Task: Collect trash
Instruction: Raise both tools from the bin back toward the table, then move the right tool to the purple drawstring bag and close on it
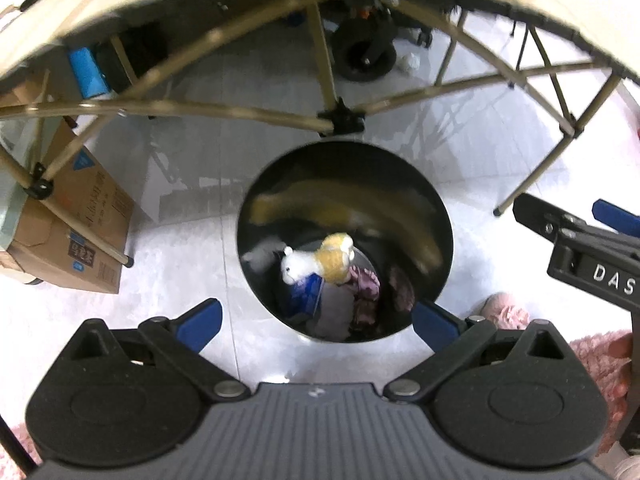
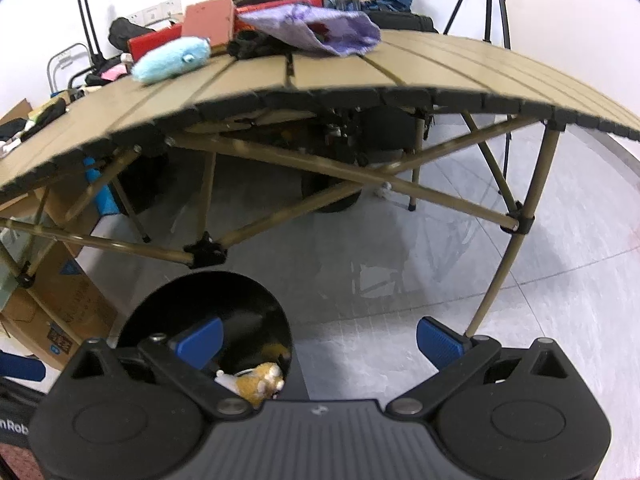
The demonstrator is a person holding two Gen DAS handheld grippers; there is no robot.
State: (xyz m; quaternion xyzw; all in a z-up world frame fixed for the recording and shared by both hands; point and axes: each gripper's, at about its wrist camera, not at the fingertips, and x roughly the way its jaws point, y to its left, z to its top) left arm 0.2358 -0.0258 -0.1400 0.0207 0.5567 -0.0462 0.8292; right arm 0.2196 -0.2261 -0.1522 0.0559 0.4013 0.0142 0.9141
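A black round trash bin [image 1: 440,216] stands on the floor in front of the folding table. Inside lie a white and yellow plush toy [image 1: 320,262], a blue packet [image 1: 306,294] and pink cloth [image 1: 366,290]. A blurred yellow shape [image 1: 344,210] shows against the bin's inner wall. My left gripper [image 1: 318,318] is open and empty above the bin's near rim. My right gripper [image 2: 320,340] is open and empty, just right of the bin [image 2: 244,300]; the plush [image 2: 258,382] shows inside. On the table lie a light blue plush [image 2: 172,58] and a purple cloth [image 2: 316,32].
The tan slatted table [image 2: 440,68] has crossed legs [image 2: 328,168] close behind the bin. Cardboard boxes [image 1: 76,224] stand at the left on the white tiled floor. A wheel [image 1: 364,56] sits under the table. A tripod [image 2: 492,4] stands at the back right.
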